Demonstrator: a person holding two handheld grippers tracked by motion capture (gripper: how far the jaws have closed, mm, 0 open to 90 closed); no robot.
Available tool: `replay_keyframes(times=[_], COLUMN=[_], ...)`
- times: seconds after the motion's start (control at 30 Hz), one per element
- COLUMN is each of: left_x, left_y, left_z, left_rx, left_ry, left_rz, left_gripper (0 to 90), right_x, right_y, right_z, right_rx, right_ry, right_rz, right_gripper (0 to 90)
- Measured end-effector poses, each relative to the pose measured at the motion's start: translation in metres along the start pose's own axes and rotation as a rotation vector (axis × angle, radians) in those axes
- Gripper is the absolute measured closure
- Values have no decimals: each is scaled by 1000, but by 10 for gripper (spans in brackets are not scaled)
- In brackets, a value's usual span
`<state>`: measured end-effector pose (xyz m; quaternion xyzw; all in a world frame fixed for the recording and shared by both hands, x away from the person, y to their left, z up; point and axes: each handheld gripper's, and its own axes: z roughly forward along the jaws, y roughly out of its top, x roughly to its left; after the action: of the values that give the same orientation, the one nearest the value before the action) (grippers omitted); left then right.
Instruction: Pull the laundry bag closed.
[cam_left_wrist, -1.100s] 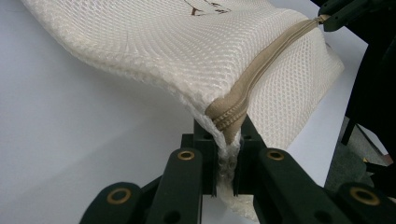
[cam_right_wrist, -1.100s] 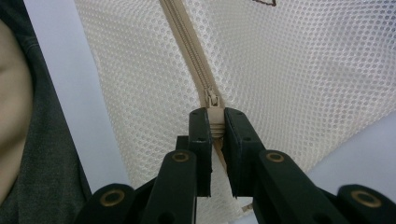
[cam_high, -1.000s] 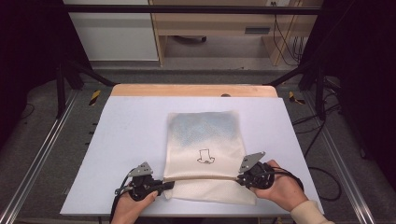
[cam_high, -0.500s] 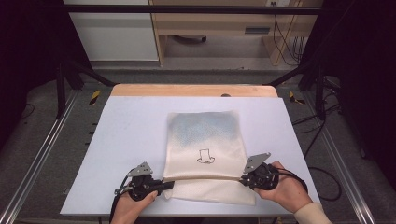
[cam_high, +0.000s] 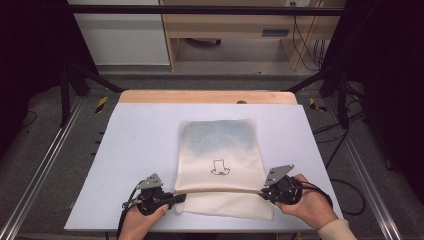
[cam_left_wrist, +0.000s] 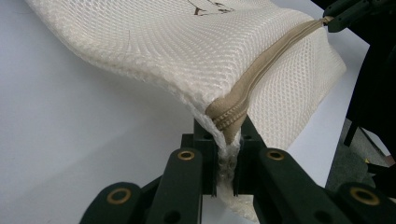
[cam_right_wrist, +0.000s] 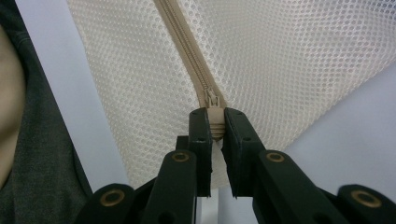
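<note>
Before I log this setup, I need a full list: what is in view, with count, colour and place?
mesh zip bag: one, cream with a small black drawing, middle of the table
zipper: one, tan, across the bag's near end
table: one, pale top with a wooden far edge
left gripper: one, black, shut on the zipper's left end
right gripper: one, black, shut on the zipper's right end
hands: two, at the near edge, one per gripper

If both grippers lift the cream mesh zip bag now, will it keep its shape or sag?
The cream mesh zip bag probably sags: its cloth already curves softly above the left gripper. It looks thin and flat, so likely light. The tan zipper may stay fairly taut.
</note>
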<state>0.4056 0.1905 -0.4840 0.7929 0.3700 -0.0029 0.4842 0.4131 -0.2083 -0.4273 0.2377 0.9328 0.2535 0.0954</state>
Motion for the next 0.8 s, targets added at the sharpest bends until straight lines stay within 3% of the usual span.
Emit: replay_keyframes(times=[0.8], left_x=[1], left_y=[0], left_z=[-2], left_rx=[-1], left_ry=[8], left_rz=[0], left_gripper=[829], right_x=[0], right_y=[-4], right_z=[-3], right_rx=[-8], right_ry=[-6], right_rz=[11], right_gripper=[822])
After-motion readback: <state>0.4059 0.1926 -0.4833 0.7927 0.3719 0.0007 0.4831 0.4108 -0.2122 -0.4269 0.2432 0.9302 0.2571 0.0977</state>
